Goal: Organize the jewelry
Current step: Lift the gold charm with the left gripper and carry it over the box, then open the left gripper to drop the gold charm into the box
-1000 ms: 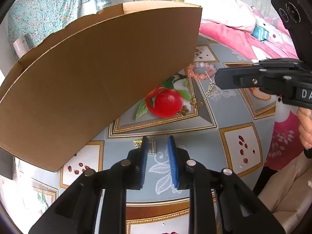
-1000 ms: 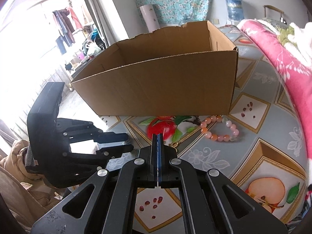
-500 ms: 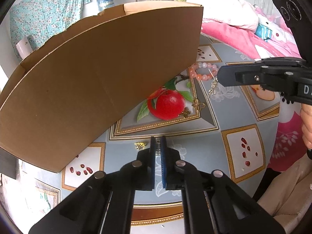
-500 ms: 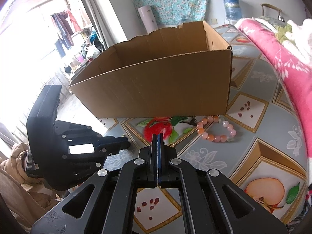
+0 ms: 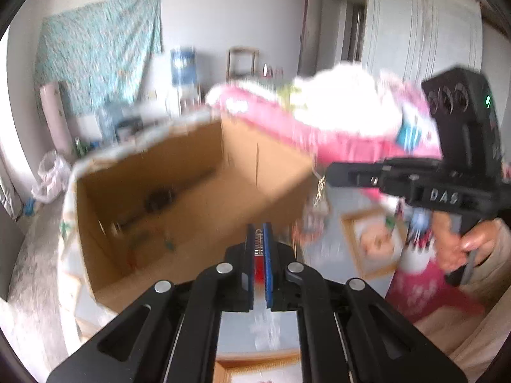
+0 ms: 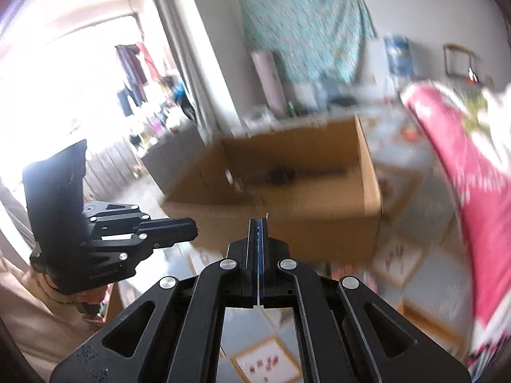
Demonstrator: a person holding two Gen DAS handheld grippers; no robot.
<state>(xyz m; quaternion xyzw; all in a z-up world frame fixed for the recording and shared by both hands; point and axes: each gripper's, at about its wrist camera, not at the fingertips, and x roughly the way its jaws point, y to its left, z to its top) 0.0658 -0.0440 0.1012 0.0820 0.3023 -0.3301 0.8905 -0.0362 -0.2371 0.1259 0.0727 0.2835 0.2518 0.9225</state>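
Note:
My left gripper (image 5: 259, 233) is shut on a small silver hair clip (image 5: 258, 245), held in the air in front of the open cardboard box (image 5: 179, 198). My right gripper (image 6: 259, 223) is shut on a thin silver chain; the chain (image 5: 320, 191) hangs from its tip in the left wrist view, just right of the box's corner. The box also shows in the right wrist view (image 6: 319, 204), with dark items (image 6: 287, 174) on its floor. Both views are blurred by motion.
A table with a fruit-patterned cloth (image 6: 408, 287) lies below the grippers. A pink blanket (image 6: 472, 191) is piled to the right. The left gripper's body (image 6: 95, 233) sits at the left of the right wrist view.
My left gripper closed on the clip on the table and lifted it. Both grippers have risen from table level to above the box rim, so the box's inside now shows.

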